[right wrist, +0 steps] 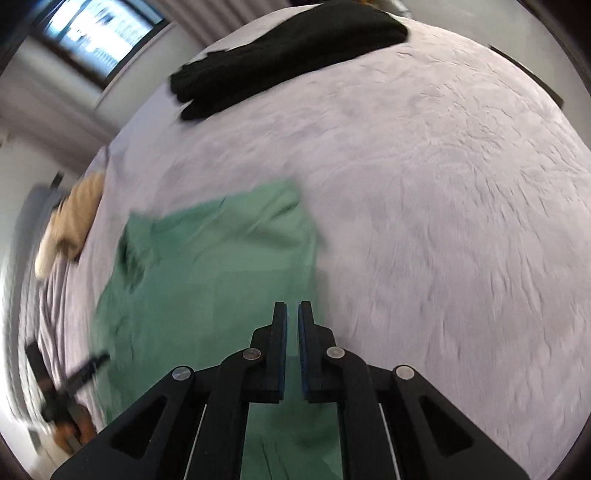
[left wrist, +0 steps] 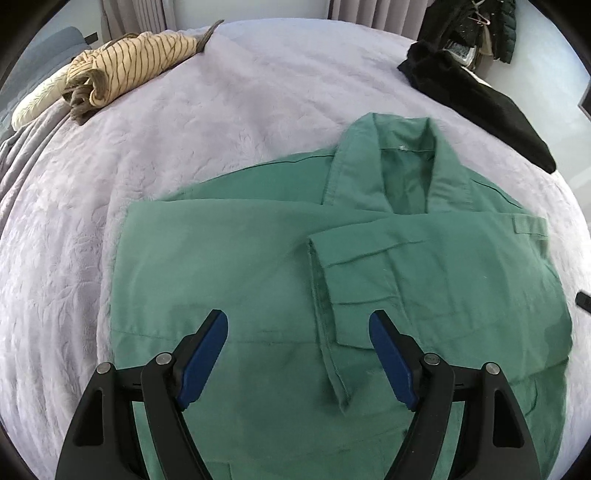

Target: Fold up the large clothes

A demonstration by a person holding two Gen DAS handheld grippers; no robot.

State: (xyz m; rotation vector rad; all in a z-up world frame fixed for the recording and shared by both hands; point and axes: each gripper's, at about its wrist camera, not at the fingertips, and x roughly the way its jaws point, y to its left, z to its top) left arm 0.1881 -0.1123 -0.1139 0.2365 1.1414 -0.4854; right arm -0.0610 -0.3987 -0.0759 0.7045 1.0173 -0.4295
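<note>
Right under the spread, empty left claw (left wrist: pixel 297 325), the green jacket (left wrist: pixel 258 266) runs toward its collar at one o'clock, while the pinched-shut, empty right claw (right wrist: pixel 292 308) hangs at the jacket's right edge.

Lilac quilted bed (left wrist: pixel 221 122); grey curtains (left wrist: pixel 373 11); bright window (right wrist: pixel 99 26).

Left gripper (left wrist: pixel 299 323), fingers (left wrist: pixel 205 360) spread, above folded green jacket (left wrist: pixel 258 266).
</note>
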